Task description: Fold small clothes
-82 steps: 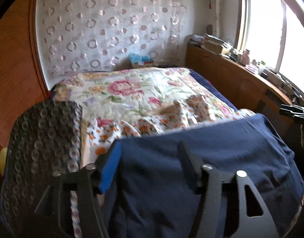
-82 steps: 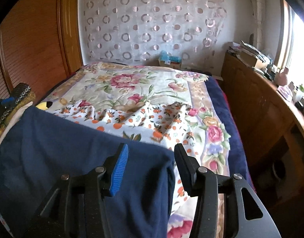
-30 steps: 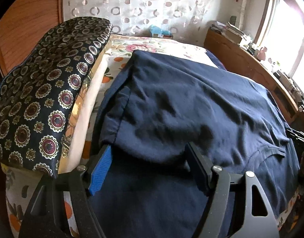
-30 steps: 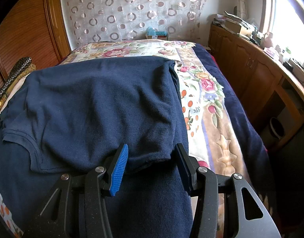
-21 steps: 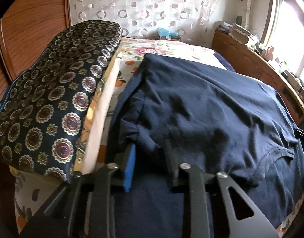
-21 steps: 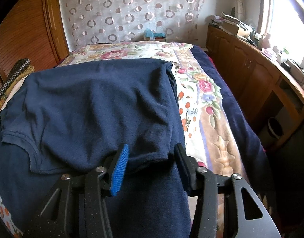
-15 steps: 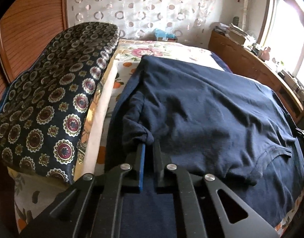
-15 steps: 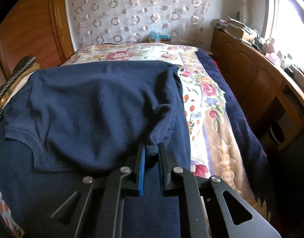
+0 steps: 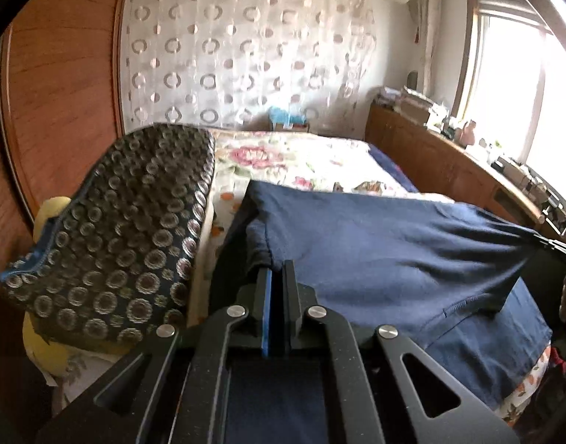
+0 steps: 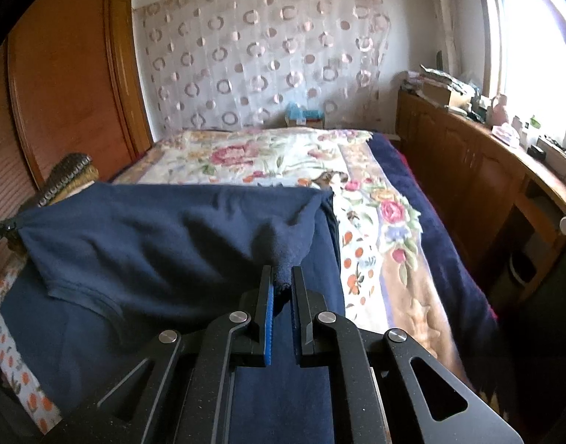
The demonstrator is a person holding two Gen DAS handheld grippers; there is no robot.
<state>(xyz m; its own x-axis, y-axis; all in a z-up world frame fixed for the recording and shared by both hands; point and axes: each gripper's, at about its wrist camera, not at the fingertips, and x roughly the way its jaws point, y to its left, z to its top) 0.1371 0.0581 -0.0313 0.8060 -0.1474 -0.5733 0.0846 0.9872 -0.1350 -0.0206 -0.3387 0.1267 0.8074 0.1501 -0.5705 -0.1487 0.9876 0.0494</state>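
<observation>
A navy blue t-shirt (image 9: 386, 251) lies across the near end of the bed, its upper layer lifted and stretched between the two grippers. My left gripper (image 9: 276, 272) is shut on the shirt's left corner. My right gripper (image 10: 281, 273) is shut on a bunched fold at the shirt's (image 10: 153, 244) right corner. The collar edge (image 10: 83, 296) hangs near the left of the right wrist view. The shirt's lower layer rests on the bed under both grippers.
A dark patterned folded cloth (image 9: 135, 222) sits on a stack at the left of the bed. The floral bedspread (image 10: 268, 155) stretches behind. A wooden cabinet (image 10: 478, 174) runs along the right under the window; a wooden wardrobe (image 9: 61, 92) stands left.
Both grippers closed on the shirt's corners, then lifted the upper layer off the bed, so it now hangs taut between them.
</observation>
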